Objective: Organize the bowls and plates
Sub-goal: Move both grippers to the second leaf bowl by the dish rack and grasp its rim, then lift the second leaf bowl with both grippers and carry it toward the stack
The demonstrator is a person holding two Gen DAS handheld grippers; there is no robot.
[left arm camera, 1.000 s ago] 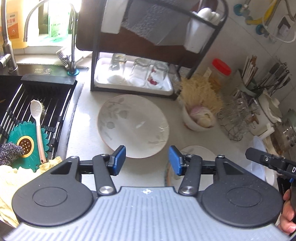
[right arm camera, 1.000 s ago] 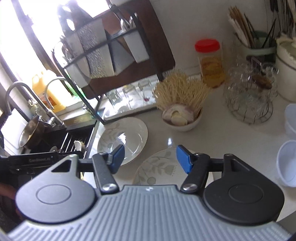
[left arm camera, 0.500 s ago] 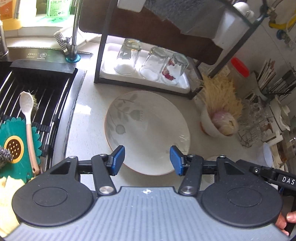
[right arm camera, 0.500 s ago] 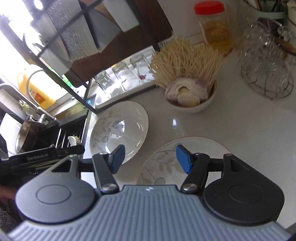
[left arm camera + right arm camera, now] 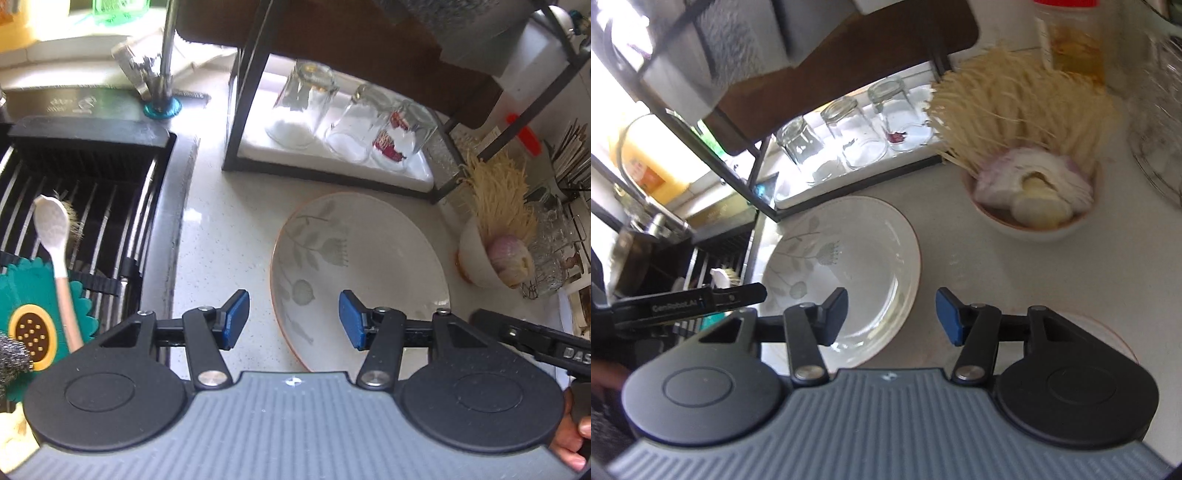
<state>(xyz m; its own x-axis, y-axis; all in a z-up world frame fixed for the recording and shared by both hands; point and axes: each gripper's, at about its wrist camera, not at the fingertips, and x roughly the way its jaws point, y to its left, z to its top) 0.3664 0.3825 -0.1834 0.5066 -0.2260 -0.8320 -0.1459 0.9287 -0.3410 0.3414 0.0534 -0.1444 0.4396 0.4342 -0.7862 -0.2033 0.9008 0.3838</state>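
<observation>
A white plate with a grey leaf print (image 5: 369,258) lies flat on the pale counter in front of the black rack. My left gripper (image 5: 293,317) hovers open over the plate's near left rim, touching nothing. In the right wrist view the same plate (image 5: 849,258) sits left of centre. My right gripper (image 5: 892,315) is over its near right rim, and its jaws are closing with nothing pressed between the pads. A second leaf-print plate (image 5: 1108,332) lies at the lower right, mostly hidden behind the right gripper's body. A white bowl (image 5: 1034,221) holding garlic and onion stands behind it.
A black rack (image 5: 243,110) with a white tray holds three upturned glasses (image 5: 306,107) just behind the plate. The sink with a black drain grid (image 5: 103,206), a spoon and a green mat lies to the left. A pale brush-like bundle (image 5: 1015,103) and a red-capped jar (image 5: 1071,44) stand at the right.
Both grippers have come down and closer to the first plate. The right gripper has shifted left, from over the second plate to the first plate's rim, and its jaws have narrowed.
</observation>
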